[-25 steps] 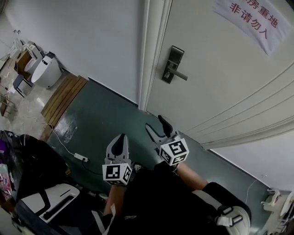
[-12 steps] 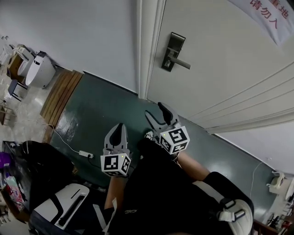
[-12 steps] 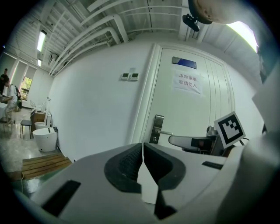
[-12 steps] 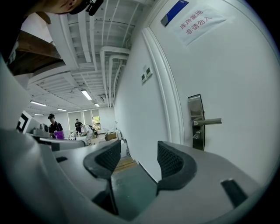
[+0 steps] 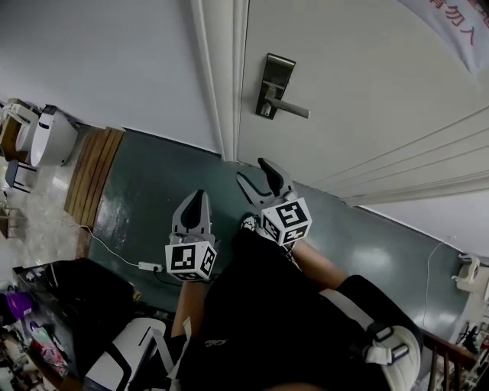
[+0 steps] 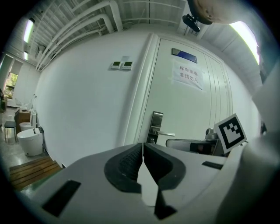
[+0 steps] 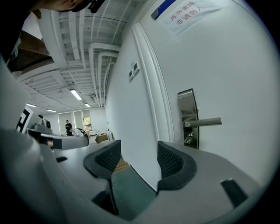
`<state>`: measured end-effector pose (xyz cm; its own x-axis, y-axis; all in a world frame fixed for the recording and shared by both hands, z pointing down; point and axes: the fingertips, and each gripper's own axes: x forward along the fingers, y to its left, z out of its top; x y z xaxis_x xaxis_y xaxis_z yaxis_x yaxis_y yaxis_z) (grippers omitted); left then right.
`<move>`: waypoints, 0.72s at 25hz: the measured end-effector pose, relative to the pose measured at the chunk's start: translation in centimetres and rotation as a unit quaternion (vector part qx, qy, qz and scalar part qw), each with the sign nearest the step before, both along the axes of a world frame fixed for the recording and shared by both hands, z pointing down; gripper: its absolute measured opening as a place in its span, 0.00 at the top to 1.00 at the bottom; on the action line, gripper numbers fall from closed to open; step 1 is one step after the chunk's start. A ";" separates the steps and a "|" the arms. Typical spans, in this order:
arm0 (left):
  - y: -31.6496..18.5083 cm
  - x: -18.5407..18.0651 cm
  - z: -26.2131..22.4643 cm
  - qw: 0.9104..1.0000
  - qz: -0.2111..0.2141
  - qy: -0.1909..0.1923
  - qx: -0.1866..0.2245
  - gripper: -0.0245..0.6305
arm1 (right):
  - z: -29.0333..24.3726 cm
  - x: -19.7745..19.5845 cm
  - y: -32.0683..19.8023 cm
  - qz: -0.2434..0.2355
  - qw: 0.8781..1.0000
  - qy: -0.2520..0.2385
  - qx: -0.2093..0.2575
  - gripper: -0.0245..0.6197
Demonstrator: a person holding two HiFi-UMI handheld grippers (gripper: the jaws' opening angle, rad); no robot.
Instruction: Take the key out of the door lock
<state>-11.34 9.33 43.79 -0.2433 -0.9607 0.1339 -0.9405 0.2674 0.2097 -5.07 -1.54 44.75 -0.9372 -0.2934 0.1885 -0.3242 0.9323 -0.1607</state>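
Note:
The metal lock plate (image 5: 273, 85) with its lever handle (image 5: 292, 111) sits on the white door (image 5: 367, 92). In the right gripper view a small key (image 7: 188, 140) hangs from the lock plate (image 7: 188, 114) just under the handle (image 7: 203, 123). My right gripper (image 5: 258, 177) is open and empty, well short of the lock and below it. My left gripper (image 5: 195, 201) is shut on nothing, lower and to the left. In the left gripper view, the lock (image 6: 155, 127) shows far ahead past the shut left gripper (image 6: 143, 149).
The door frame (image 5: 223, 84) runs just left of the lock, with the plain wall (image 5: 107, 61) beyond. A sign with red print (image 5: 458, 23) hangs on the door. On the green floor (image 5: 160, 183) lie a power strip (image 5: 149, 266), wooden boards (image 5: 93, 174) and a white toilet (image 5: 47, 134).
The view has swung so the door and lock sit further left and higher. Both grippers have risen slightly toward the door; their jaws have not changed.

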 end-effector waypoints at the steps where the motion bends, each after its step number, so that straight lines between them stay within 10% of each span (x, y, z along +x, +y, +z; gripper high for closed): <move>1: -1.0 -0.3 0.1 1.000 0.008 0.000 -0.003 0.92 | 0.1 -0.1 -0.8 0.006 1.000 0.000 -0.003 0.54; 18: -15.2 -2.8 2.7 0.994 0.101 0.008 -0.046 0.92 | 3.0 -0.6 -12.6 0.096 0.994 -0.009 -0.056 0.55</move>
<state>-14.12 -5.87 46.47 -0.0441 -0.9733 0.2251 -0.9735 0.0925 0.2093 -5.71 -14.10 47.71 -0.8692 -0.4462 0.2132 -0.4912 0.8290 -0.2674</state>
